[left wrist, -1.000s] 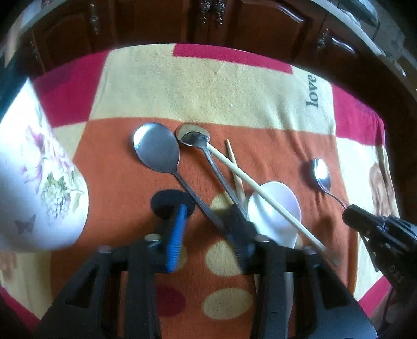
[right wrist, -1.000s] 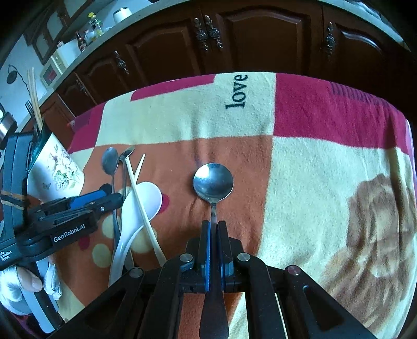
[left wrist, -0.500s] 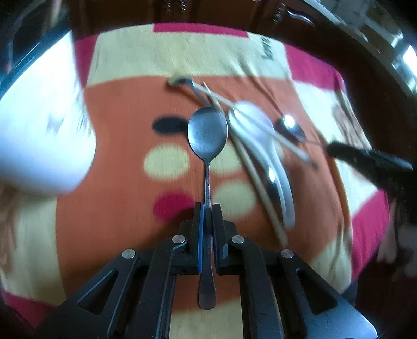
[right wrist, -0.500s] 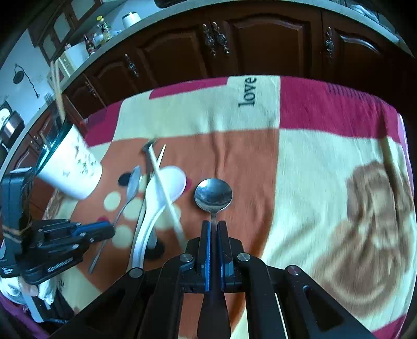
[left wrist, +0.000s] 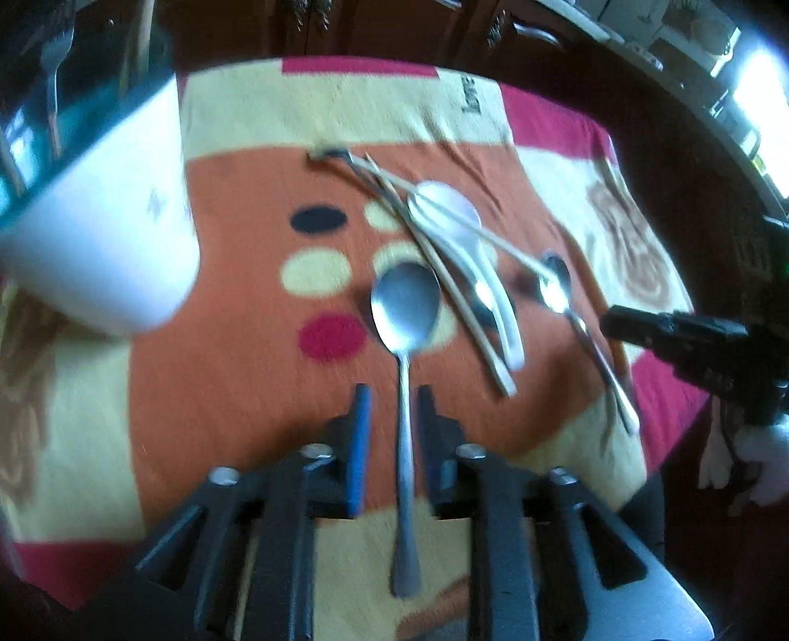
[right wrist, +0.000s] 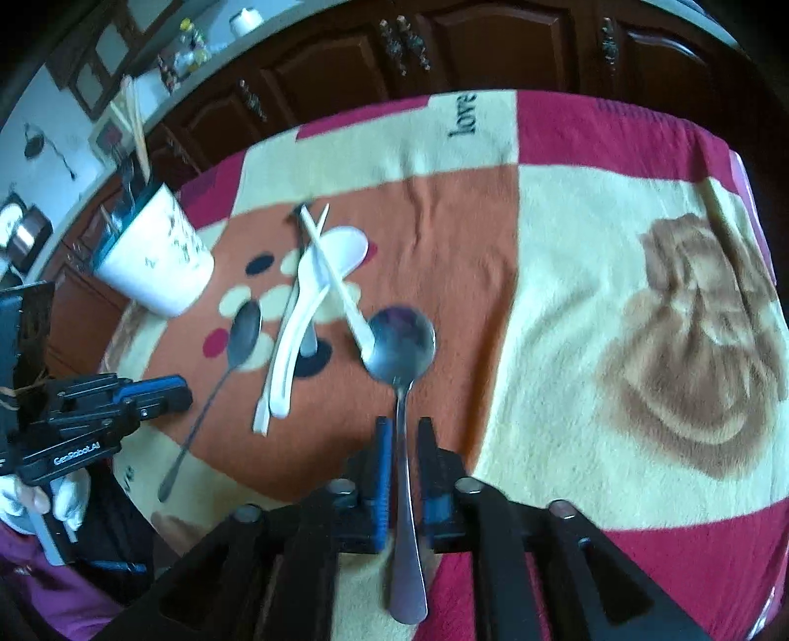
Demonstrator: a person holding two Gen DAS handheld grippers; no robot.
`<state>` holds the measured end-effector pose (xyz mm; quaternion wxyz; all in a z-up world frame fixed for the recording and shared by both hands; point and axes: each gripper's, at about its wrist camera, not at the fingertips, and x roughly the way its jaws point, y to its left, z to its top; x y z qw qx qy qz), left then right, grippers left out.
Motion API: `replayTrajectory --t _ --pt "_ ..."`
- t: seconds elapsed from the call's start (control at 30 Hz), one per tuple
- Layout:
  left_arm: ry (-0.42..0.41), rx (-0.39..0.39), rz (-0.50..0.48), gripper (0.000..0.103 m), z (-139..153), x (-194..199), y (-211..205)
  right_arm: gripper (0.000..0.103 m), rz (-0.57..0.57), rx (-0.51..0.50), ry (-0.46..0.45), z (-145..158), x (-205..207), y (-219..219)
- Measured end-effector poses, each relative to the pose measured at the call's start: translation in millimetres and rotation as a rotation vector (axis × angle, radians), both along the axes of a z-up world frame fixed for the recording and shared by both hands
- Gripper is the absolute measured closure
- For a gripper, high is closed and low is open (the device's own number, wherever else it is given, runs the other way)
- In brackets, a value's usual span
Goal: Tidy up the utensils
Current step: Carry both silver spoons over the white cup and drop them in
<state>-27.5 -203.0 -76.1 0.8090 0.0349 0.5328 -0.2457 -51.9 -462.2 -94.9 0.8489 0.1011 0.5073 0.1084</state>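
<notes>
My left gripper (left wrist: 392,394) is open, its jaws standing apart on either side of a large steel spoon (left wrist: 405,305) that lies on the blanket. My right gripper (right wrist: 402,426) is open too, with a second steel spoon (right wrist: 400,345) between its jaws, no pad touching it. A white ceramic spoon (left wrist: 458,231), a pair of chopsticks (left wrist: 444,276) and another metal utensil lie crossed in a pile at mid-blanket. The white floral holder cup (left wrist: 98,236) stands at the left with utensils in it. In the right wrist view the cup (right wrist: 158,256) is at the far left.
A patterned blanket (right wrist: 591,236) in orange, cream and red covers the table. Dark wooden cabinets (right wrist: 493,44) run behind it. The left gripper (right wrist: 113,399) shows at the left of the right wrist view, the right gripper (left wrist: 690,340) at the right of the left wrist view.
Both grippers opened and let go of their spoons, which now lie on the blanket. Earlier the left gripper closed on its spoon and pulled it out of the pile toward the front.
</notes>
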Motion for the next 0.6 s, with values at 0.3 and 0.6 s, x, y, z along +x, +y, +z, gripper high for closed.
replayTrajectory --t 0.3,0.6 --pt "-0.024 -0.019 -0.022 0.071 -7.5 43.9 -8.9 0.074 0.068 0.042 -0.053 -4.8 37.2 -5.6" --pt "-0.008 -0.016 -0.096 0.072 -20.3 58.5 -23.3 0.078 0.227 0.113 -0.044 -18.8 62.1 -4.8"
